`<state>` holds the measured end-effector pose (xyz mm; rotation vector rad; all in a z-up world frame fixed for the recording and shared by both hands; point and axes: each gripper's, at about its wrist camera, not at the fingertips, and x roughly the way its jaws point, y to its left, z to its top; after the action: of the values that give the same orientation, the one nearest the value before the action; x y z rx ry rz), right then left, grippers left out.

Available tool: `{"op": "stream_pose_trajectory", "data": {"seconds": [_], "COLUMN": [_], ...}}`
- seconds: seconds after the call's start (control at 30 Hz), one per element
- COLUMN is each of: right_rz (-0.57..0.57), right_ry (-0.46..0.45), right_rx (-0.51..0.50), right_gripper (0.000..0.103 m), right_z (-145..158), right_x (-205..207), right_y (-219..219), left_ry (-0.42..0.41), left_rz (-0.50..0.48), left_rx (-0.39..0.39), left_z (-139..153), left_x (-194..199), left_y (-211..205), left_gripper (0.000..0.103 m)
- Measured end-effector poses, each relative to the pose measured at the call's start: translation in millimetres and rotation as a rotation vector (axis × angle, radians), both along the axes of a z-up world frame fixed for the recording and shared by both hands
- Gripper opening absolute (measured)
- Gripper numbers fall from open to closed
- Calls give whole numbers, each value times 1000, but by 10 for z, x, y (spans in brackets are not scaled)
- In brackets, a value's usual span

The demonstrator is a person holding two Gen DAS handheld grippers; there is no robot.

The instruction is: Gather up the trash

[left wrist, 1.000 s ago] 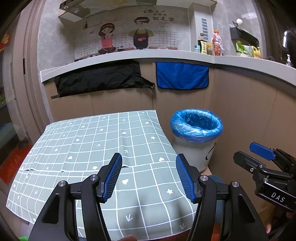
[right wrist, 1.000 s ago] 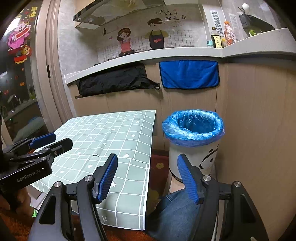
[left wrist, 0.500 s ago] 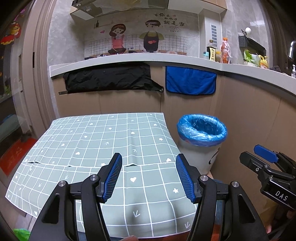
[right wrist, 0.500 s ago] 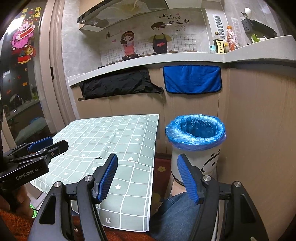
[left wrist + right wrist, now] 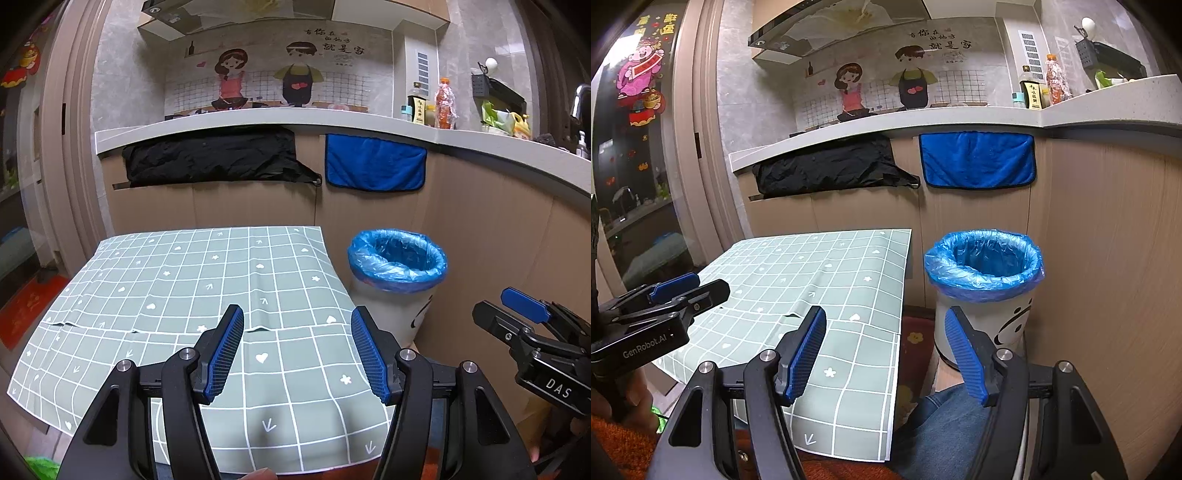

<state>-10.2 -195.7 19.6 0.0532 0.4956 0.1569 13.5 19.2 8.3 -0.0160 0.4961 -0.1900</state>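
Bin [image 5: 984, 291] just beside tablecloth [image 5: 849, 280] edge

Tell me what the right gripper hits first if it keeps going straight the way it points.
Probably the bin: the open right gripper aims between it and the table, but depth is unclear.

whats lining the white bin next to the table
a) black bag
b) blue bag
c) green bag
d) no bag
b: a crinkled blue plastic bag is folded over the rim of the white bin, which stands right of the green checked table.
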Motion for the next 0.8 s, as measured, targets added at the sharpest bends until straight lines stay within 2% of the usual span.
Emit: {"op": "stream_pose_trajectory", "data": {"seconds": [0.8], "right_rz": [-5], "right_ry": [-12], "right_rx": [-5], "right_gripper": [64], "right_z": [43], "right_x": [-1], "right_y": [-37], "left_ry": [1], "left_rz": [-9], "left_rx": [-1], "left_z": [-24], "left_x": [-20], "left_y": [-12], "left_gripper": [61]}}
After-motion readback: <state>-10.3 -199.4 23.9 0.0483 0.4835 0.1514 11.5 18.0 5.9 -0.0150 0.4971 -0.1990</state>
